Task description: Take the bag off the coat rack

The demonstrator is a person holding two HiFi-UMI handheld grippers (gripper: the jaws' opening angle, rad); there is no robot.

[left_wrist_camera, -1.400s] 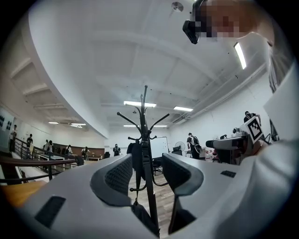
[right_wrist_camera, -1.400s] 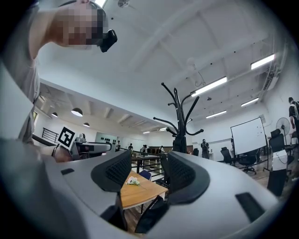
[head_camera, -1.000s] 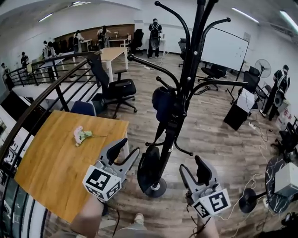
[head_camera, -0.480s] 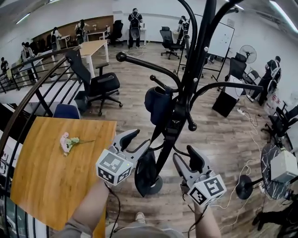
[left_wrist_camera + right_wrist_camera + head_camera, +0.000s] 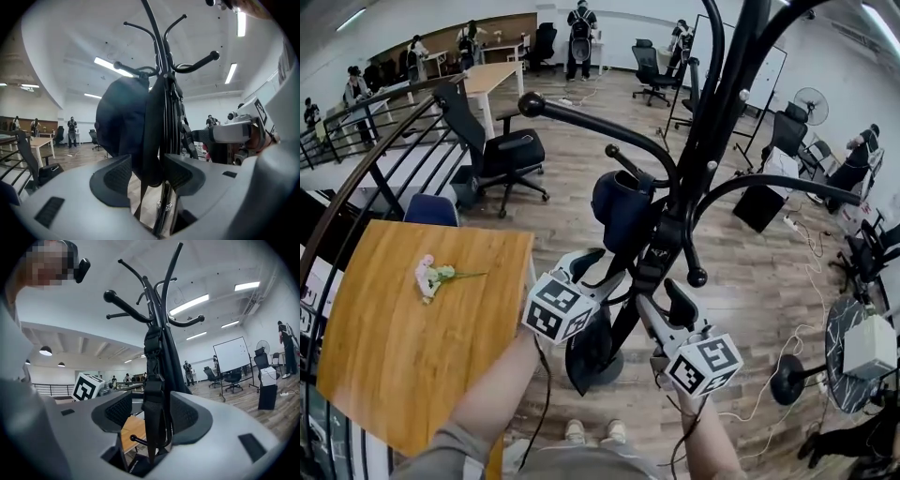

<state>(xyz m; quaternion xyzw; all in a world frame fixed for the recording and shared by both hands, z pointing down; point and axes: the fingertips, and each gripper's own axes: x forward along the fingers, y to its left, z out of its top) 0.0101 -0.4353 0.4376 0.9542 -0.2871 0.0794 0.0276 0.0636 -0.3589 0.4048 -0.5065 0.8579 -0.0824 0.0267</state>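
Bag is seen hanging on the coat rack, close against the pole, so it has not been taken off yet. Which hook it is hung on cannot be made out.

The left gripper is held up to the bag on the left of the pole, and the right gripper is held up on the right. In the left gripper view the jaws are spread wide and have just been opening. The dark bottom of the bag is seen between them, but nothing is squeezed. In the right gripper view the jaws are spread too. The black strap is seen hanging down between them, and it is not pinched.

So only the reaching part looks done. The grabbing, the lifting off the hook and the carrying away are all left to be done. It is judged that the strap should be pinched first.
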